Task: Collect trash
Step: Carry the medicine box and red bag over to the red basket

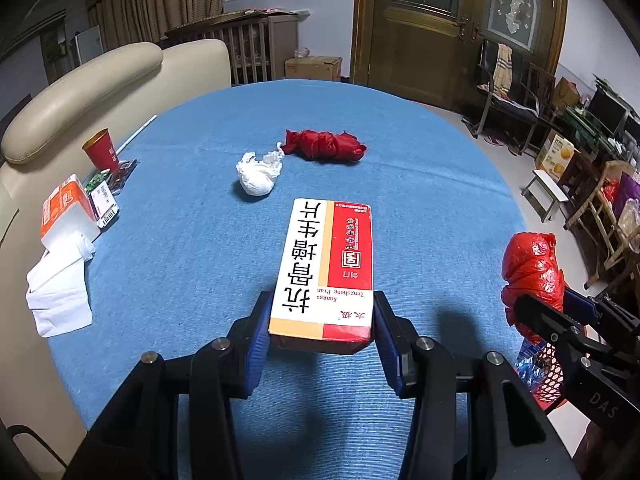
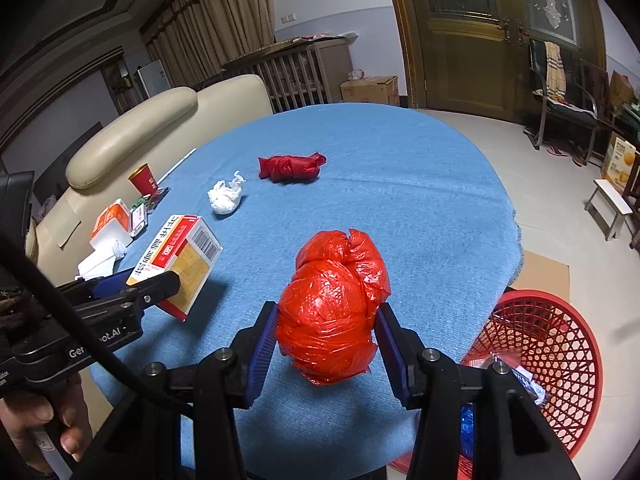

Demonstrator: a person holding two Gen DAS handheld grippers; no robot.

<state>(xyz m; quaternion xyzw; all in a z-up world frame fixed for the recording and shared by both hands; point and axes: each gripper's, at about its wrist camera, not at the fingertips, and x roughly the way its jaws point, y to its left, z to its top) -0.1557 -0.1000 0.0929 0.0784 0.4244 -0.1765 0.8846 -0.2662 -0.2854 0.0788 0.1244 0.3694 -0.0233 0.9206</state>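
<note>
My left gripper is shut on a white and red medicine box and holds it above the blue table. My right gripper is shut on a balled red plastic bag, held above the table's near right edge. The bag also shows in the left wrist view, and the box in the right wrist view. A crumpled white tissue and a darker red wrapped bundle lie at the table's middle. A red mesh trash basket stands on the floor at the right, with some trash inside.
A red paper cup, an orange tissue pack, loose white tissues and small packets lie at the table's left edge beside a beige sofa. A white stool, chairs and boxes stand to the right.
</note>
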